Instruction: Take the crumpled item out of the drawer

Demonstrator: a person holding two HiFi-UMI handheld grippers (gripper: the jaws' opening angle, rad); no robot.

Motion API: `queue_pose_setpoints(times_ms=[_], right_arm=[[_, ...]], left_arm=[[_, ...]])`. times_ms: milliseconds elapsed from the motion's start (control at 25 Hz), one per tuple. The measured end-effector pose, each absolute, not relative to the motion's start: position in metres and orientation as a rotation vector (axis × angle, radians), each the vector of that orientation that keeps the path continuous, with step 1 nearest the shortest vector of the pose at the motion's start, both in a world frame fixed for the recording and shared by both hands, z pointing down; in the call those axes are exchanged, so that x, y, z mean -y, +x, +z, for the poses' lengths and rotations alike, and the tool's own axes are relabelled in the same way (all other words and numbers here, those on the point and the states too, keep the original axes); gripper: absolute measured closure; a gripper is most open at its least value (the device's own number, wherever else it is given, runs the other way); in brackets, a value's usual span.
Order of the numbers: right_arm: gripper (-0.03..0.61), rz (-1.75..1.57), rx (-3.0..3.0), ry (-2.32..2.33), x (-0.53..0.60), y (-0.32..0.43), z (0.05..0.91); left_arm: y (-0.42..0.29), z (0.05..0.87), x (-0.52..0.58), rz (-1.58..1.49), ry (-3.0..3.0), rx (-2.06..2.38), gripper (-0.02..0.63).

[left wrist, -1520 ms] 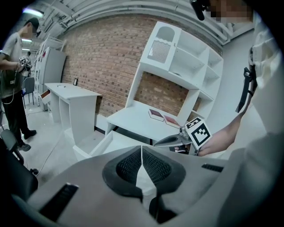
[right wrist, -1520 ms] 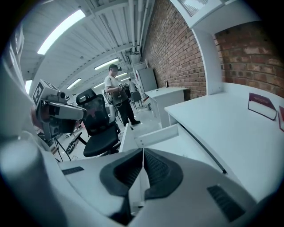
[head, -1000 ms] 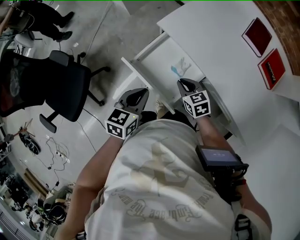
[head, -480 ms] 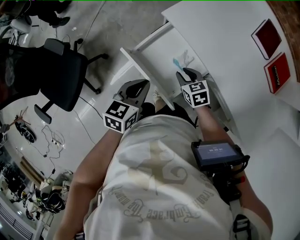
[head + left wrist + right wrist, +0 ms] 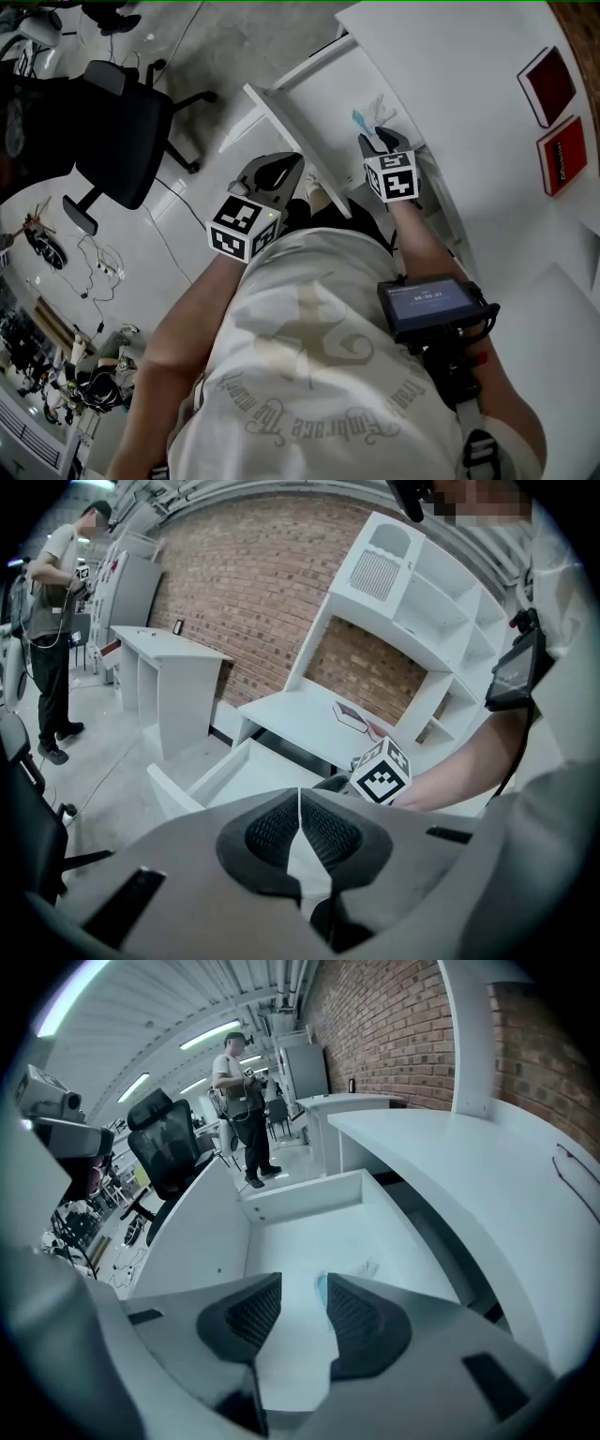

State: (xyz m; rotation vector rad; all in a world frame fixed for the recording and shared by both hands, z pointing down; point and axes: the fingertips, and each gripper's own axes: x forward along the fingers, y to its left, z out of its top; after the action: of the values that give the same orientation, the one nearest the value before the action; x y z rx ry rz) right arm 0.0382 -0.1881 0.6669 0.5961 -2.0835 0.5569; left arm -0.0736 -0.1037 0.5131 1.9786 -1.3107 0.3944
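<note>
The white drawer stands pulled out from the desk. Inside it lies the crumpled item, a small light-blue and white scrap. My right gripper hangs over the drawer just short of that scrap. In the right gripper view the jaws are opening, with only bare drawer floor in the gap, and the crumpled item peeks out just past the right pad. My left gripper is outside the drawer's front panel, shut and holding nothing, its pads pressed together.
A black office chair stands on the floor to the left, with cables below it. Two red books lie on the desk top. A person stands far beyond the drawer's end.
My right gripper has moved forward along the drawer and now sits close behind the crumpled item. The left gripper has stayed by the drawer front.
</note>
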Motion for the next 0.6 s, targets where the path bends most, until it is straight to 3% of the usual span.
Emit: queue_pose_setpoints(times_ms=[600], right_arm=[[0.373, 0.525, 1.962, 0.575, 0.200, 0.047, 0.702]], left_arm=[[-0.063, 0.521, 0.098, 0.371, 1.937, 1.302, 0.586]])
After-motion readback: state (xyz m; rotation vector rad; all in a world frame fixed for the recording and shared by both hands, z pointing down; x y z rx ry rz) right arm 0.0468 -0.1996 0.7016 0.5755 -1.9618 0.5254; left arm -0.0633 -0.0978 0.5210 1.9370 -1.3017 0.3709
